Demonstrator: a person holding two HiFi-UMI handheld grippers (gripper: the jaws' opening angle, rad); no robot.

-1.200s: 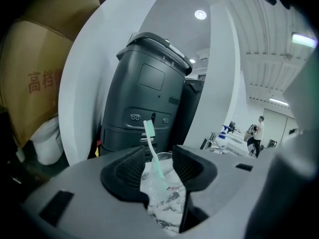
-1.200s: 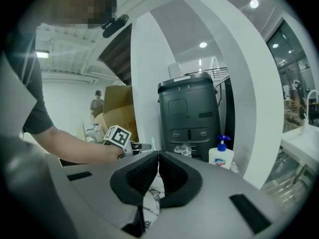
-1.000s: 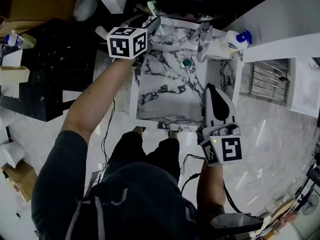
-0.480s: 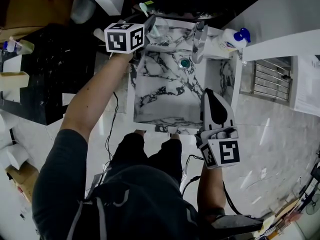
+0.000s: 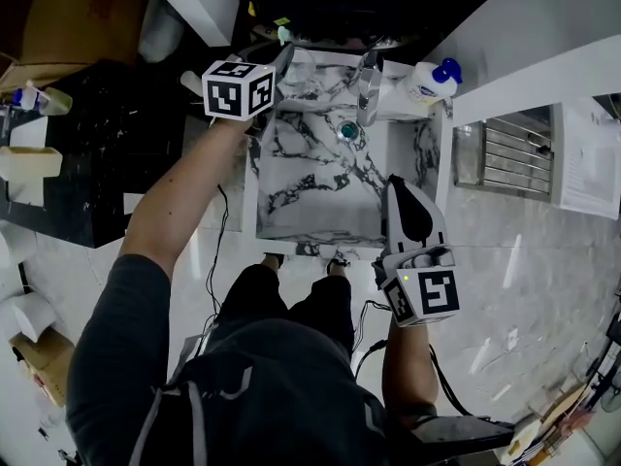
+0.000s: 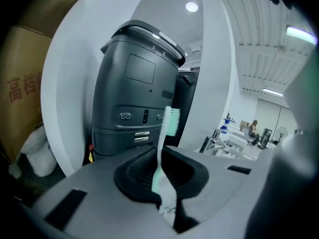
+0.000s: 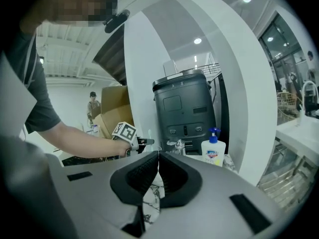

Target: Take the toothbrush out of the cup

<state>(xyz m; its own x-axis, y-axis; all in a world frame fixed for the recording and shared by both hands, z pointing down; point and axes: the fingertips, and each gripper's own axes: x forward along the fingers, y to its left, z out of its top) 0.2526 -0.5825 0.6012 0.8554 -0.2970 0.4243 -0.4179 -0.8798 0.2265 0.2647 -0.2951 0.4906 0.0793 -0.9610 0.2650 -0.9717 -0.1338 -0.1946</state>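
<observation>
Room first: the marble tabletop [image 5: 250, 192] has a sunken basin [image 5: 310, 178], and its middle is bare between the two tools. The far edge is the crowded bit, with the faucet [image 5: 369, 85] and soap bottle [image 5: 427, 81] along it. A dark grey machine [image 6: 134, 83] and a white wall [image 6: 75, 83] stand right behind the far left corner.

Left tongs [image 6: 159, 156] are up in that corner and closing to a narrow gap. The toothbrush [image 6: 162, 143] handle is pinched between the pads, standing upright with the green bristles on top. The clear cup [image 5: 303, 63] is just beside the tips, and I can't tell if the brush's lower end is still inside it.

Right tongs [image 7: 157, 156] hang over the near right rim, pads together with nothing in them, well apart from the faucet.
</observation>
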